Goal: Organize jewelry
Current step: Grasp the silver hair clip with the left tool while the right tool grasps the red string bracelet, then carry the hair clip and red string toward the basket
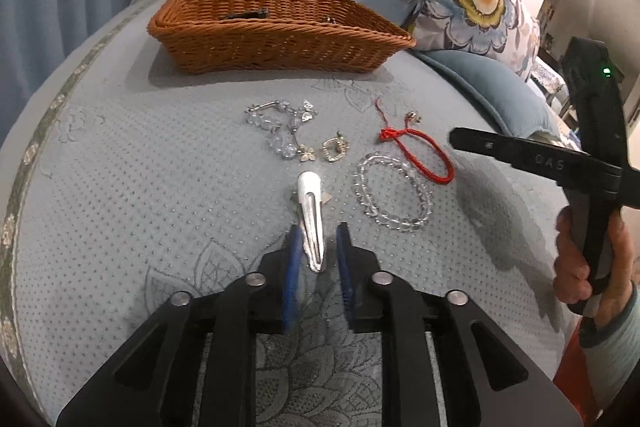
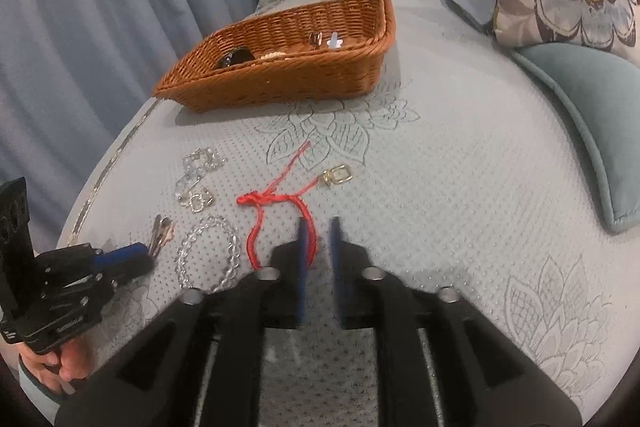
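The left gripper [image 1: 319,231] stands slightly open around a silver hair clip [image 1: 311,219], gripping nothing. The right gripper [image 2: 319,227], parted and empty, hovers over the red cord bracelet [image 2: 256,223] mid-bedspread [image 2: 460,187]. Only the right view shows trinkets inside the wicker basket [image 2: 280,83] at the far edge.

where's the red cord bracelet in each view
Left wrist: the red cord bracelet lies right of centre, above the clear bead bracelet.
Right wrist: it lies at centre, just left of the jaws.
Shared landmark: the brown wicker basket behind it.
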The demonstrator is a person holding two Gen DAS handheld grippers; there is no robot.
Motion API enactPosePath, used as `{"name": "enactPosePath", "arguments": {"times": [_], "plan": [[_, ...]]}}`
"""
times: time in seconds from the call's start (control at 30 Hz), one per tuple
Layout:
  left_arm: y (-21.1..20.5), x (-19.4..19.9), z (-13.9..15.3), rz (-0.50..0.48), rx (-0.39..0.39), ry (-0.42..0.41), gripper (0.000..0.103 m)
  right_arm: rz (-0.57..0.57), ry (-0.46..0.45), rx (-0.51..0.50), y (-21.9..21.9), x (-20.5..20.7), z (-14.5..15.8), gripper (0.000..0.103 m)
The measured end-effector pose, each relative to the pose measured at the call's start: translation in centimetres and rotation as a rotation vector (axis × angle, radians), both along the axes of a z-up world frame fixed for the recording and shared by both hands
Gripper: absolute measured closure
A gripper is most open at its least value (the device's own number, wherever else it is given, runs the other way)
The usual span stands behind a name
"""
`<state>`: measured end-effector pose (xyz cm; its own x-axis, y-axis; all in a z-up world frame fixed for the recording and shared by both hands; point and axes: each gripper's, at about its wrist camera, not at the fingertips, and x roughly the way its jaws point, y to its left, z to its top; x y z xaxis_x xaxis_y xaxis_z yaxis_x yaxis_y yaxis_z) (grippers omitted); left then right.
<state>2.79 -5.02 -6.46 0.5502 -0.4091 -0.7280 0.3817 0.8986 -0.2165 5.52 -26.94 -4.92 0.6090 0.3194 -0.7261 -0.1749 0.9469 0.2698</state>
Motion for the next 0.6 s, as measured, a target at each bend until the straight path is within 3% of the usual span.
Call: {"name": "enactPosePath", "arguments": {"times": [0.07, 0.13, 0.27, 0.4, 0.47, 0.53, 0.6], "plan": [[0.0, 0.0, 0.1, 0.008, 0.005, -0.007, 0.069, 0.002, 0.009, 0.014, 0.1, 0.4, -0.2, 0.072], [0.3, -0.1, 0.4, 0.023, 0.015, -0.022, 0.064, 0.007, 0.015, 0.007, 0.4, 0.7, -0.4, 0.072], [0.3, 0.2, 0.4, 0.04, 0.018, -0.034, 0.064, 0.011, 0.01, -0.042, 1.4, 1.2, -0.7, 0.072], [-1.7, 0.8, -0.1, 0.043, 0.117, -0.084, 0.065, 0.017, -0.002, -0.129, 2.8, 1.5, -1.1, 0.072], [-2.2, 0.8, -0.3, 0.046, 0.15, -0.1, 0.074, 0.038, -0.021, -0.183, 3.8, 1.2, -1.1, 0.076], [-2.1, 0.8, -0.2, 0.044, 0.149, -0.105, 0.089, 0.07, -0.032, -0.207, 4.5, 0.9, -1.0, 0.099], [-1.7, 0.9, -0.1, 0.048, 0.119, -0.102, 0.089, 0.077, -0.047, -0.233, 5.0, 0.6, -0.9, 0.1]]}}
